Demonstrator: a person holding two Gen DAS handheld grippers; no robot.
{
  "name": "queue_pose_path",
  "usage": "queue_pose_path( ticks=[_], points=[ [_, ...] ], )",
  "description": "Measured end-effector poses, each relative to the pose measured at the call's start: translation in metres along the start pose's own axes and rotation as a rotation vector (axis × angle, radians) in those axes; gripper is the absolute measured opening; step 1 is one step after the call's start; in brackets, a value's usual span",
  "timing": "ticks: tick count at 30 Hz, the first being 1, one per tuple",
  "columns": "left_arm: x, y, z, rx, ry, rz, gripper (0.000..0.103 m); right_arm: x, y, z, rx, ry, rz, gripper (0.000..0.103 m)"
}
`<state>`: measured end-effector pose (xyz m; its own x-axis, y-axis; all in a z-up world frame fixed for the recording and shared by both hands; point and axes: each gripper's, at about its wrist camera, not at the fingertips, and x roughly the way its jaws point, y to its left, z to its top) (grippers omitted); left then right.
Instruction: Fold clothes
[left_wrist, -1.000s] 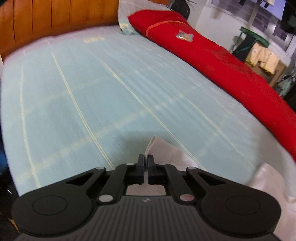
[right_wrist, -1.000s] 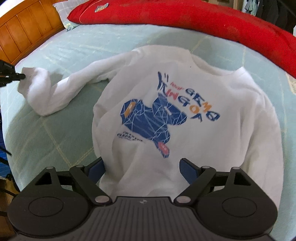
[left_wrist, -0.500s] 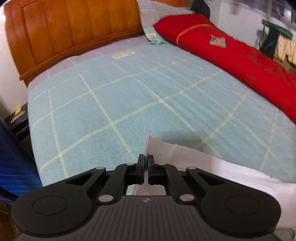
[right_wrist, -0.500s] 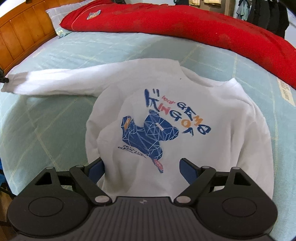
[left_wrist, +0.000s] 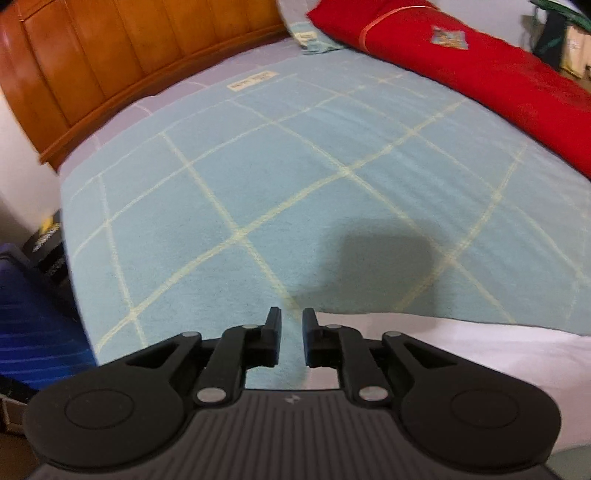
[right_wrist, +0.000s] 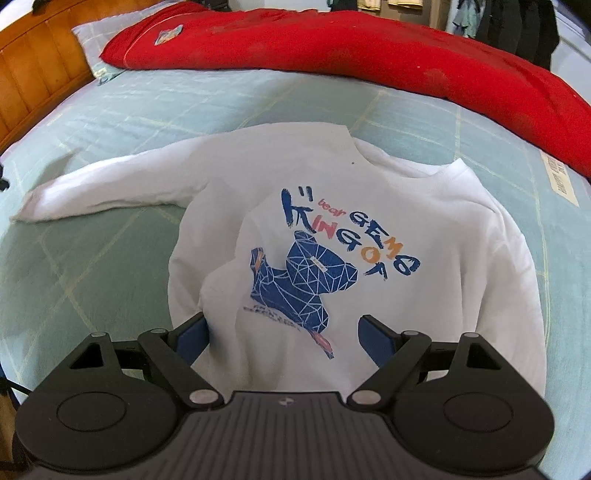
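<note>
A white sweatshirt (right_wrist: 369, 221) with a blue bear print lies face up on the bed. Its left sleeve (right_wrist: 110, 184) lies stretched out flat to the left. My right gripper (right_wrist: 286, 332) is open and empty, hovering over the shirt's lower hem. In the left wrist view, the sleeve's cuff end (left_wrist: 461, 350) lies on the blanket just right of my left gripper (left_wrist: 291, 325), whose jaws stand slightly apart with nothing between them.
The bed has a light blue checked blanket (left_wrist: 295, 166). A long red quilt (right_wrist: 369, 48) lies along the far side. A wooden headboard (left_wrist: 129, 48) stands at the left. The bed's edge and a dark blue object (left_wrist: 33, 332) are at the left.
My left gripper pulled the sleeve out straight to the left, then opened and let go of the cuff. The sleeve now lies flat. The right gripper stayed open over the hem.
</note>
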<state>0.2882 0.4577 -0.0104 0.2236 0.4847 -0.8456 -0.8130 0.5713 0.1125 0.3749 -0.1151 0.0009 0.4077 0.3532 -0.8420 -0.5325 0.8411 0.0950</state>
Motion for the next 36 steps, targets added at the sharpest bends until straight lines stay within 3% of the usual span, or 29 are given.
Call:
queue_pose_path(
  ticks=[4,11,14,18,22,24,31,36],
  points=[
    [-0.013,-0.037,-0.010,0.107,0.023,-0.143,0.017,-0.002,0.004,0.005,0.049,-0.024,0.004,0.090],
    [-0.040,-0.134,-0.063,0.241,0.183,-0.611,0.035,-0.022,0.007,0.002,0.112,-0.072,0.001,0.090],
    [-0.046,-0.172,-0.096,0.273,0.284,-0.740,0.036,-0.033,0.006,-0.006,0.112,-0.075,0.002,0.090],
    [-0.057,-0.202,-0.139,0.268,0.390,-0.842,0.042,-0.045,0.001,-0.030,0.057,-0.055,-0.004,0.090],
    [-0.066,-0.223,-0.181,0.293,0.476,-0.854,0.042,-0.052,-0.007,-0.058,0.001,-0.014,-0.012,0.084],
    [-0.079,-0.232,-0.199,0.328,0.462,-0.834,0.042,-0.060,-0.012,-0.071,-0.019,-0.015,-0.023,0.084],
    [-0.139,-0.264,-0.214,0.502,0.251,-0.771,0.042,-0.081,-0.059,-0.104,0.094,-0.026,-0.057,0.081],
    [-0.174,-0.283,-0.208,0.539,0.086,-0.728,0.042,-0.095,-0.091,-0.123,0.219,-0.055,-0.071,0.070]
  ],
)
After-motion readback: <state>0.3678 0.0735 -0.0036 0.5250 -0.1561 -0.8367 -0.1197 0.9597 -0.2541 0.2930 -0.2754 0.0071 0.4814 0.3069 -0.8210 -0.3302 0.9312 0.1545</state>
